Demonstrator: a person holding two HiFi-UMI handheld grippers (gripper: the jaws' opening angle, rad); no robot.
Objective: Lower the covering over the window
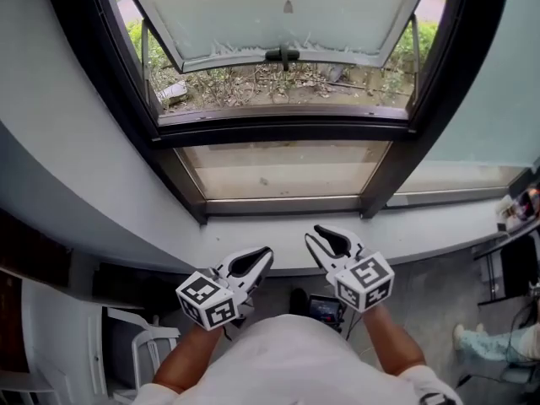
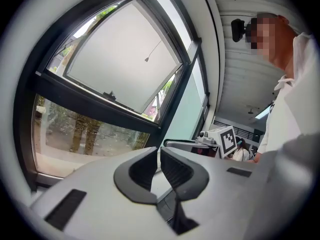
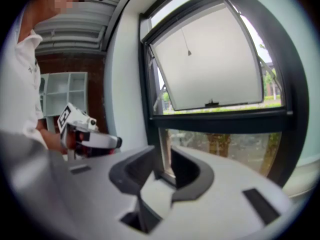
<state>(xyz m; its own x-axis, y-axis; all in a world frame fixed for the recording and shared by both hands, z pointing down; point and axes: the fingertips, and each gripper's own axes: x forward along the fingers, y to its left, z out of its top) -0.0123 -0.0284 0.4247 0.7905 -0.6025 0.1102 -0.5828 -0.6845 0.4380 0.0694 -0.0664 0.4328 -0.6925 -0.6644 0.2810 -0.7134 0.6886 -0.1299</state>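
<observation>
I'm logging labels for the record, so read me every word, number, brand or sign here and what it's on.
No readable words or numbers.
Marker cube on the left tool: square patterns only, no letters.
Marker cube on the right tool: the same.
Small screen below the sill: too small to read.
Coloured items at the right edge: too blurred.

No legible text, no labels, brands or numbers anywhere
</observation>
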